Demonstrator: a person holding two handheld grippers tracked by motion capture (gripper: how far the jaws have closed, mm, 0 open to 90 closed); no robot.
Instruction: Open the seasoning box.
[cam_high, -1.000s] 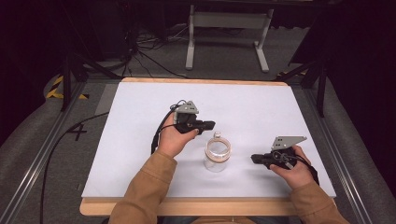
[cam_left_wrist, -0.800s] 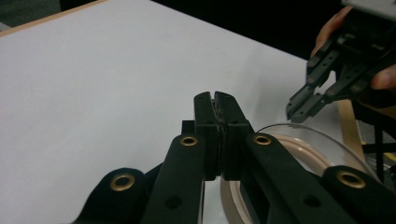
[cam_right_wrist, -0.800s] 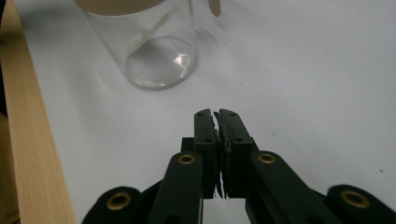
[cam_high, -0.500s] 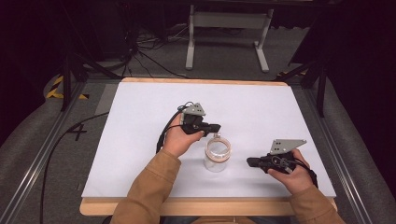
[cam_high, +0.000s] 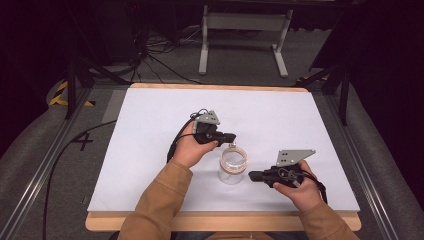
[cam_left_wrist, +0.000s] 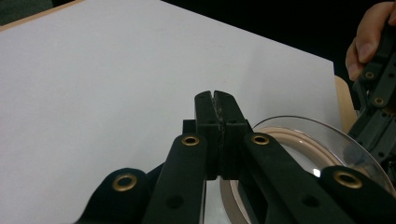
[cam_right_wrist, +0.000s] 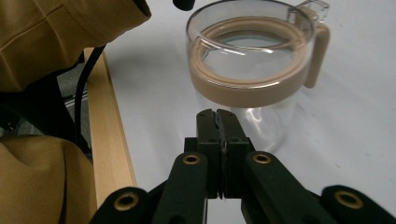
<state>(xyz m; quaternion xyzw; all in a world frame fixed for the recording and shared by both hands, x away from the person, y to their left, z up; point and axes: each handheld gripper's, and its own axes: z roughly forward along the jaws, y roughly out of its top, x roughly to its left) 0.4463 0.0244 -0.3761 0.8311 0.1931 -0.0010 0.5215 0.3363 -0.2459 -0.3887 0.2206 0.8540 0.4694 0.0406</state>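
On the white counter, a bit toward the person's side of the middle, stands a clear glass jar with a tan band around its neck and a tan handle. It's upright and open at the top, and from the right tool's camera you can see straight through the glass to the white surface behind it.

Left tool is held just above the far rim of the jar, on the side where the little clear tab and the handle are. Its jaws are pressed flat together with nothing between them. In the left gripper view the jar's rim curves just to the right of and below the closed tips, so it's close to the rim, but whether it's touching I can't tell.

Right tool sits low beside the jar on the person's right, pointing at the jar's side. Same story with it: clenched tight, jaws meeting, empty. In the right gripper view the jar stands right ahead of the tips with a small gap of counter between them, so near but apart.

Both forearms are in tan sleeves. Beyond the counter's far edge there's a grey floor with black cables and a metal stand.
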